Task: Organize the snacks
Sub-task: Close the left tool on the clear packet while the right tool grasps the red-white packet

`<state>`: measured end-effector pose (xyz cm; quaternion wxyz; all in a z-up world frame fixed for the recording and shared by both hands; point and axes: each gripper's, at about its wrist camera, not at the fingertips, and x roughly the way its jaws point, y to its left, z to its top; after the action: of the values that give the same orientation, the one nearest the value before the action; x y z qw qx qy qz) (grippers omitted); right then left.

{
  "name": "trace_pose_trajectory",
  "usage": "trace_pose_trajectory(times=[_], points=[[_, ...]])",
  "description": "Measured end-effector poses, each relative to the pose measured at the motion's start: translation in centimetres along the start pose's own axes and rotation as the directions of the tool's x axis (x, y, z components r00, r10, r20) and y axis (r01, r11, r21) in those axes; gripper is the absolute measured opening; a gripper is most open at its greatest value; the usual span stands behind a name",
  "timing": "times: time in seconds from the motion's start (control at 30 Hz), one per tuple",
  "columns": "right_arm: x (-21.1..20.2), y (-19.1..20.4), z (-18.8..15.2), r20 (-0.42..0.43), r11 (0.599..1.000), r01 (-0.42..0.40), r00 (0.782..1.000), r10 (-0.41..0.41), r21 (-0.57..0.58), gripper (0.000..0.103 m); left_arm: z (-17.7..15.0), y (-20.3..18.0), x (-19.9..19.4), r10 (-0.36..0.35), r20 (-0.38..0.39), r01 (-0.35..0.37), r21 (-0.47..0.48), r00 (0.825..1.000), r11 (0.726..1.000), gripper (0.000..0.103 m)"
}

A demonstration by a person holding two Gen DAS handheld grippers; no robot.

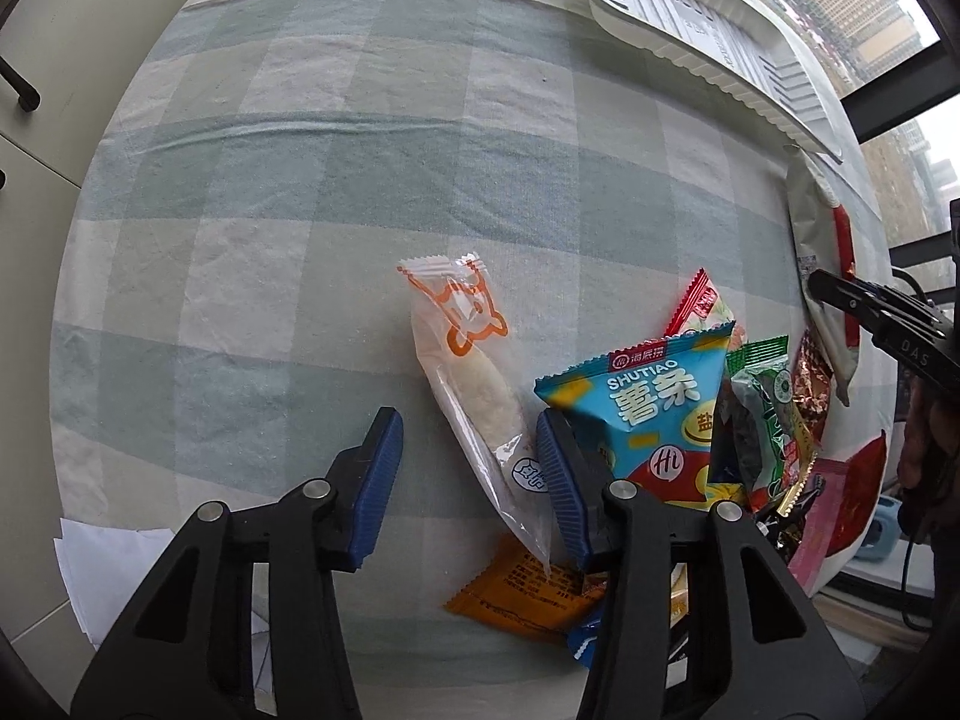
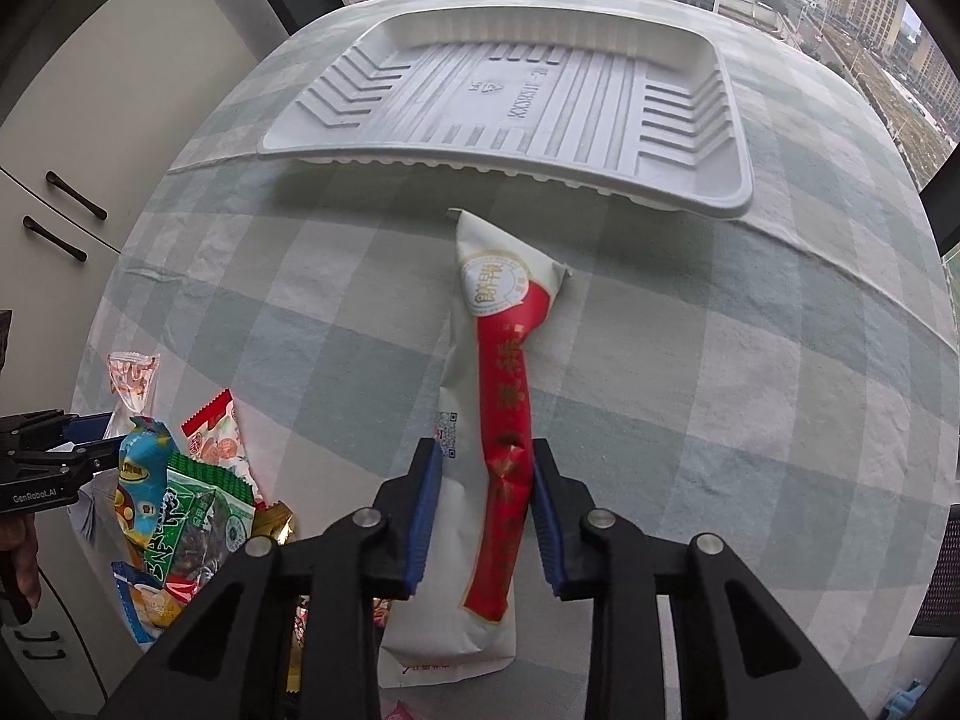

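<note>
Lying lengthwise on the checked tablecloth, the white-and-red packet is pinched near its middle by the right gripper, blue pads clamped on both sides. Left gripper stands part-open around the clear orange-print packet; right pad touching, left pad apart. Blue chips bag just beside, snack pile near. White tray beyond, empty.

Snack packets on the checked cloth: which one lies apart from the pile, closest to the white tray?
The long white packet with the red stripe. Its tip almost reaches the white tray, and the right gripper clamps it.
</note>
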<state>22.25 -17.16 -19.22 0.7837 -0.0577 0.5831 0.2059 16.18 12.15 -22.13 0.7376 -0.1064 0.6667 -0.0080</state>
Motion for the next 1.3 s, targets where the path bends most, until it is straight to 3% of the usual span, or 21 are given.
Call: trace_pose_trajectory(times=[0.03,0.07,0.27,0.6,0.93,1.3], points=[[0.1,0.0,0.0,-0.001,1.000,-0.013,1.000,0.013,0.005,0.021,0.1,-0.2,0.0,-0.035,-0.006,0.035,-0.003,0.999,0.999,0.022],[0.2,0.0,0.0,-0.002,1.000,-0.027,1.000,0.027,0.014,0.017,0.2,-0.4,0.1,-0.041,-0.013,0.040,-0.006,0.999,0.999,0.018],[0.1,-0.4,-0.4,0.009,0.995,-0.068,0.998,0.068,0.068,0.014,0.9,-1.7,0.4,-0.033,-0.009,0.033,0.008,0.999,0.999,0.013],[-1.6,-0.9,-1.6,0.062,0.981,-0.128,0.991,0.119,0.148,0.014,0.3,-1.2,-0.6,-0.038,0.017,0.038,0.029,0.999,0.999,0.012],[-3.7,-3.1,-3.3,0.109,0.951,-0.165,0.984,0.140,0.261,0.014,-0.2,0.3,-4.3,-0.097,0.049,0.094,0.059,0.994,0.994,0.012],[-6.3,-11.2,-4.0,0.182,0.886,-0.142,0.981,0.067,0.441,0.014,5.8,0.9,-7.5,-0.097,0.125,0.086,0.084,0.987,0.993,0.012]])
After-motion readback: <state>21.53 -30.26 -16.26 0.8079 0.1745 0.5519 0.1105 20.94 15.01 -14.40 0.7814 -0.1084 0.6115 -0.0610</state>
